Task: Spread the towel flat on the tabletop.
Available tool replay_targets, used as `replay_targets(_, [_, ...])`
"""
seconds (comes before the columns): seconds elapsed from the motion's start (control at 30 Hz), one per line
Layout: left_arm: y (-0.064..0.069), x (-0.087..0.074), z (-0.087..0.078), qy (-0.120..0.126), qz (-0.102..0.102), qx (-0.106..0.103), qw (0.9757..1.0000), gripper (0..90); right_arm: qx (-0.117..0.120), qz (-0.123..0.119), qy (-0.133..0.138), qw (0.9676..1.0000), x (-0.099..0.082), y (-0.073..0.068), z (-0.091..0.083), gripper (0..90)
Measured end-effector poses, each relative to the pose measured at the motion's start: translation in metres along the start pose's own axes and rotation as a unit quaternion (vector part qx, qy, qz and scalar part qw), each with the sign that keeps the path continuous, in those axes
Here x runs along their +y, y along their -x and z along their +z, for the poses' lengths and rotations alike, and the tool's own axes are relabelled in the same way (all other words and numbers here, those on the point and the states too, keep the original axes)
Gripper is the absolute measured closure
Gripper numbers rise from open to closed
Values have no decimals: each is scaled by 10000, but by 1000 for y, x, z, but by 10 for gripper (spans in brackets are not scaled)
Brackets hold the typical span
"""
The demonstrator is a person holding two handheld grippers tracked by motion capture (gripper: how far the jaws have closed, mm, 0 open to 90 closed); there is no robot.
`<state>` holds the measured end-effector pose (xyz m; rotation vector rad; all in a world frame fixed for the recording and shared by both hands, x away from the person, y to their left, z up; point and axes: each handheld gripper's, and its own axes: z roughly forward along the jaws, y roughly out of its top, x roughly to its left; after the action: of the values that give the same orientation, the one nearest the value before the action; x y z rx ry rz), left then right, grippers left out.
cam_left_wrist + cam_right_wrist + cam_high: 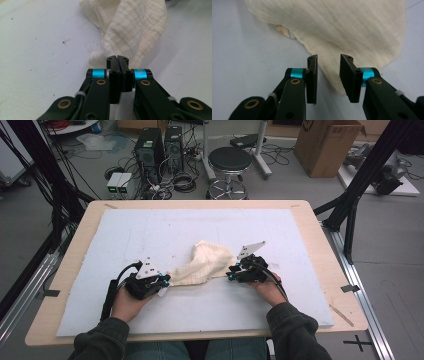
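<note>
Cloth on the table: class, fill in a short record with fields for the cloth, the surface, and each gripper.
Cloth: cream, crumpled, lying between the two grippers
Surface: pale blue mat on a wooden table
Left gripper: jaws shut on a corner of the cloth
Right gripper: jaws apart, the cloth's edge lies between them, not pinched
Background: black stool, cardboard box

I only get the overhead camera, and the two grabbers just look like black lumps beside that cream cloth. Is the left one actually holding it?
Observer: Yes. The left gripper has its jaws shut on a corner of the cloth.
Operator: And the right one?
Observer: The right gripper has its jaws apart, with the cloth's edge lying between them and neither pad pressing it.
Operator: Is the cloth plain?
Observer: Not quite: a small patch with an orange dot peeks from under its edge.
</note>
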<state>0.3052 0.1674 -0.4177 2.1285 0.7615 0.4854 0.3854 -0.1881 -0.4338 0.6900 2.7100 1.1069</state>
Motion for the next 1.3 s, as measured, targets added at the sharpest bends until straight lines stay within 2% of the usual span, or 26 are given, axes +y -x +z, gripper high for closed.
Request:
replay_targets(0.03, [0, 0, 0, -15, 19, 1, 10000, 880, 19, 6, -80, 10000, 0, 0, 3, 686])
replay_targets(0.13, [-1, -4, 1, 50, -94, -53, 9999, 880, -37, 32, -38, 10000, -1, 1, 3, 736])
replay_targets(0.33, [-3, -4, -1, 63, -120, -33, 9999, 880, -45, 49, 10, 10000, -2, 5, 3, 844])
replay_targets(0.47, [-2, -4, -1, 64, -118, -21, 9999, 880, -40, 8, -46, 10000, -2, 3, 1, 864])
replay_targets(0.67, [-2, -5, -1, 53, -106, -68, 9999, 880, 22, -100, 55, 9999, -7, -5, -5, 868])
replay_targets(0.83, [0, -5, -3, 68, -92, -68, 9999, 880, 71, -150, 178, 9997, -12, -11, -17, 868])
replay_targets(0.93, [6, -4, -6, 121, 22, -19, 9999, 880, 40, -238, 266, 9994, -14, -17, -27, 868])
replay_targets(1.07, [18, -5, -14, 157, 129, -127, 9997, 880, 34, -356, 382, 9986, -21, -29, -42, 868])
replay_targets(1.2, [30, -9, -23, 108, 230, -180, 9995, 880, 137, -406, 485, 9979, -33, -44, -56, 868])
replay_targets(1.3, [36, -13, -31, 75, 180, -225, 9996, 880, 245, -424, 522, 9974, -42, -56, -65, 868])
